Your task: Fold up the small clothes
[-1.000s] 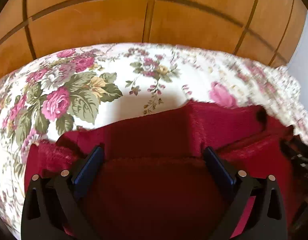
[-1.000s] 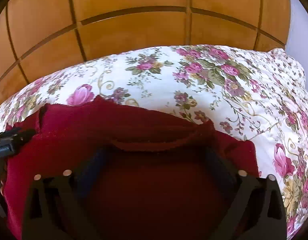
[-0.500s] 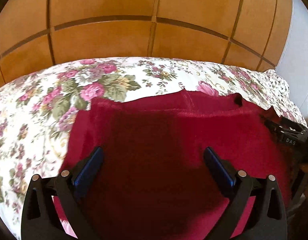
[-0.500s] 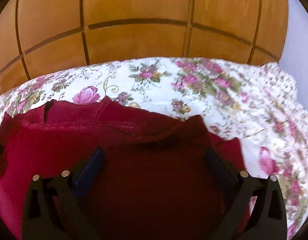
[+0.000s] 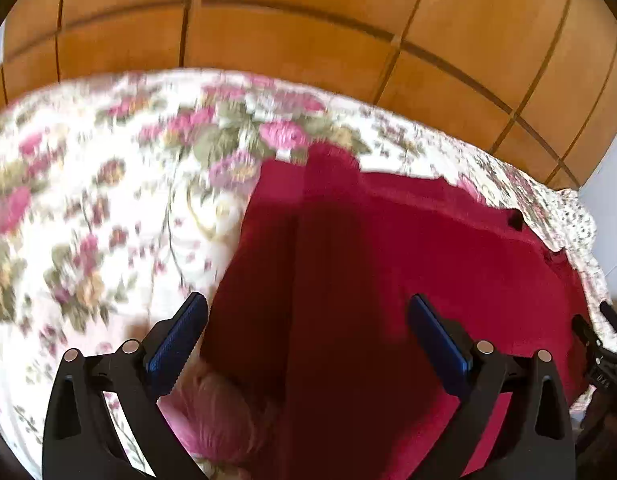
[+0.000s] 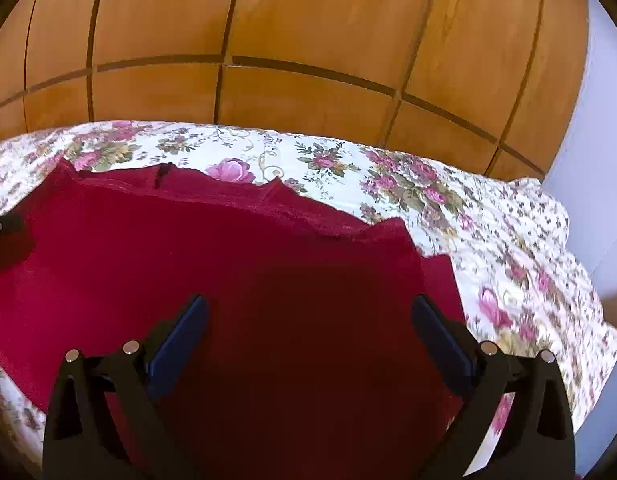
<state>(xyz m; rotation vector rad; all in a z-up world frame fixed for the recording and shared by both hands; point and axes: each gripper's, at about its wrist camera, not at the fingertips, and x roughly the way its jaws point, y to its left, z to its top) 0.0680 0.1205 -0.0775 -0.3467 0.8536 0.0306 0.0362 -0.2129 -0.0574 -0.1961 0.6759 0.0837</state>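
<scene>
A dark red knitted garment (image 5: 428,264) lies spread on a floral bedspread (image 5: 88,208). In the right wrist view the garment (image 6: 188,264) fills the lower half, its far edge wavy. My left gripper (image 5: 306,320) is open above the garment's left part, its left finger over the garment's left edge. My right gripper (image 6: 308,320) is open above the garment's right part. Neither holds any cloth. The right gripper's black body shows at the right edge of the left wrist view (image 5: 604,352).
A wooden panelled wall (image 6: 308,40) rises behind the bed. The floral bedspread (image 6: 488,240) extends right of the garment to the bed's edge. A pale wall (image 6: 600,140) stands at the far right.
Both grippers have lifted and pulled back from the garment. The left view has swung left and is blurred. The garment now lies flatter and more spread out.
</scene>
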